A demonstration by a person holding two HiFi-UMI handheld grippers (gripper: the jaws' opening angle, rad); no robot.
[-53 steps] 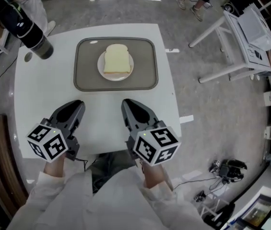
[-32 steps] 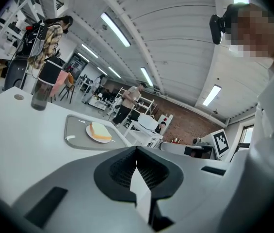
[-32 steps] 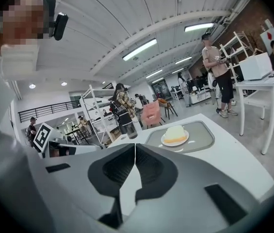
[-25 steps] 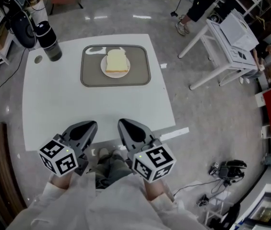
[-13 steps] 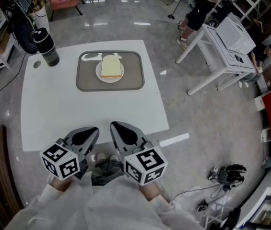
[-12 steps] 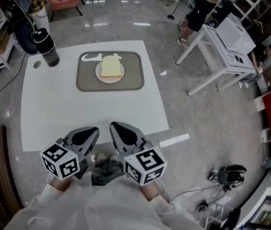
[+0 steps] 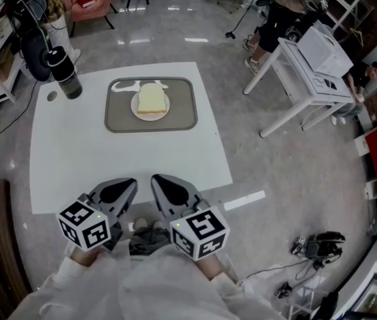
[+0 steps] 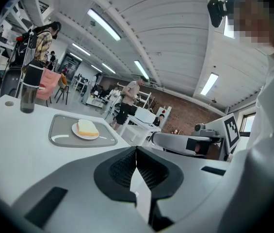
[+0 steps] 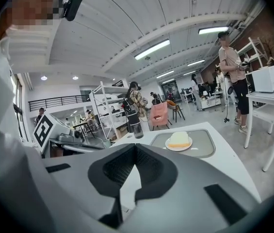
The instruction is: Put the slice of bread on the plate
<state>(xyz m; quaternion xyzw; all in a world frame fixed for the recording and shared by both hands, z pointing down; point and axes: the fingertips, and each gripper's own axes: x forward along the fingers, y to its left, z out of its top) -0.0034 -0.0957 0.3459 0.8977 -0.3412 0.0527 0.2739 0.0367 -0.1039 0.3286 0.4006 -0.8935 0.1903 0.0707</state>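
The slice of bread (image 7: 150, 101) lies on a small white plate (image 7: 137, 109), which rests on a grey tray (image 7: 181, 105) at the far side of the white table (image 7: 108, 159). The bread (image 8: 87, 127) also shows in the left gripper view, and the bread (image 9: 179, 139) in the right gripper view, far ahead of the jaws. My left gripper (image 7: 123, 185) and right gripper (image 7: 159, 181) are held close to my body, off the table's near edge. Both are shut with nothing between the jaws.
A dark bottle (image 7: 63, 73) stands at the table's far left corner, with a small round lid (image 7: 50, 97) beside it. A white table with a box (image 7: 315, 55) stands to the right. People stand at the back of the room, and cables lie on the floor (image 7: 315, 245).
The view has pulled back from the table: the tray and bread now look smaller and farther off. Both grippers have drawn back past the table's near edge, staying shut.
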